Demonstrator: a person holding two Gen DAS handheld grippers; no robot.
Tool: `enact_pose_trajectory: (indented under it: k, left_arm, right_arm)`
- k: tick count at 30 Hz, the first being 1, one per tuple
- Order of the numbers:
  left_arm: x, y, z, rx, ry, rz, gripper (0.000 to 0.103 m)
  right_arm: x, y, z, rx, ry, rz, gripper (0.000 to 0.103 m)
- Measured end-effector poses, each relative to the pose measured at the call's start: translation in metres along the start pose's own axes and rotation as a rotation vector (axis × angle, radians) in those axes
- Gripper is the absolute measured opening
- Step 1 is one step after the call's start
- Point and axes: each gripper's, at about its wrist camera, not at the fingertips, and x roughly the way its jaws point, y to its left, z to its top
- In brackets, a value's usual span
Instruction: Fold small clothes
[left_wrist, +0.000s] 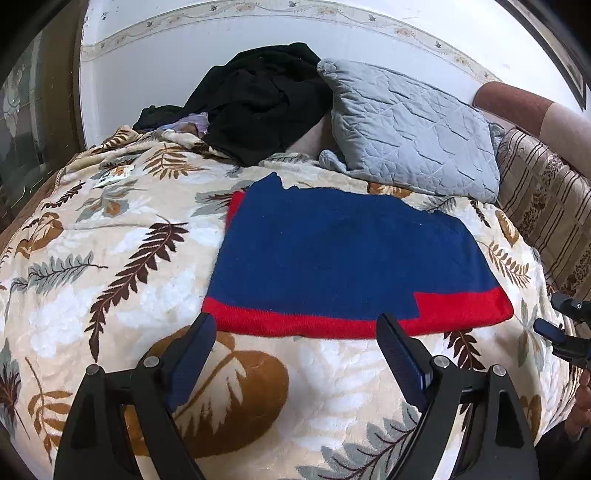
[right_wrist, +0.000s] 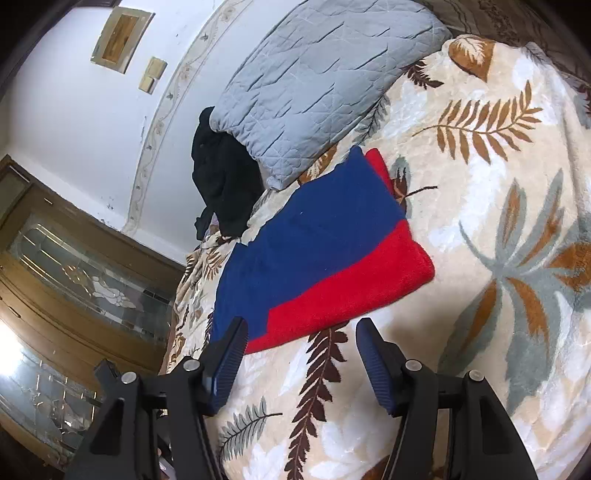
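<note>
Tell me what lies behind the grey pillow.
Behind the grey pillow a black garment is heaped against the white wall. The pillow hides the heap's right part, so its extent cannot be seen.

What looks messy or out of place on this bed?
The black garment lies crumpled in a heap against the wall beside the grey pillow, unfolded. The blue and red garment lies flat and neatly folded on the leaf-patterned blanket.

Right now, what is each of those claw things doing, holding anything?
Left gripper: jaws open, holding nothing.
Right gripper: jaws open, holding nothing.
</note>
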Motion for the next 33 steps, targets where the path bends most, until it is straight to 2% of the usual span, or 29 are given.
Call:
enact_pose_trajectory:
  k: [6,9,14,20,24,27,29,31,33]
  left_arm:
    - [0.006,0.010,-0.007,-0.047,0.066,-0.008,0.088]
    - [0.016,0.017,-0.013,-0.080,0.130,-0.009,0.088]
    - [0.034,0.033,-0.020,-0.199,0.232,-0.065,0.088]
    - [0.049,0.058,-0.018,-0.407,0.245,-0.147,0.088]
    - [0.067,0.074,-0.011,-0.563,0.225,-0.225,0.088]
    - [0.073,0.084,-0.009,-0.656,0.186,-0.259,0.086]
    - [0.078,0.090,-0.009,-0.720,0.180,-0.297,0.079]
    - [0.084,0.097,-0.011,-0.786,0.171,-0.316,0.057]
    - [0.087,0.100,-0.012,-0.821,0.168,-0.334,0.045]
  right_arm:
    - [0.004,-0.011,0.002,0.062,0.019,0.036,0.065]
    - [0.009,-0.017,0.002,0.102,0.030,0.044,0.065]
    - [0.027,-0.023,-0.003,0.185,0.068,0.057,0.068]
    - [0.054,-0.022,-0.014,0.213,0.115,0.044,0.068]
    - [0.062,-0.026,-0.012,0.239,0.099,0.031,0.068]
    - [0.067,-0.039,-0.006,0.309,0.072,0.032,0.067]
    - [0.069,-0.046,0.001,0.349,0.046,0.033,0.067]
    - [0.072,-0.048,0.009,0.364,0.034,0.026,0.067]
    - [0.076,-0.051,0.014,0.380,0.024,0.027,0.067]
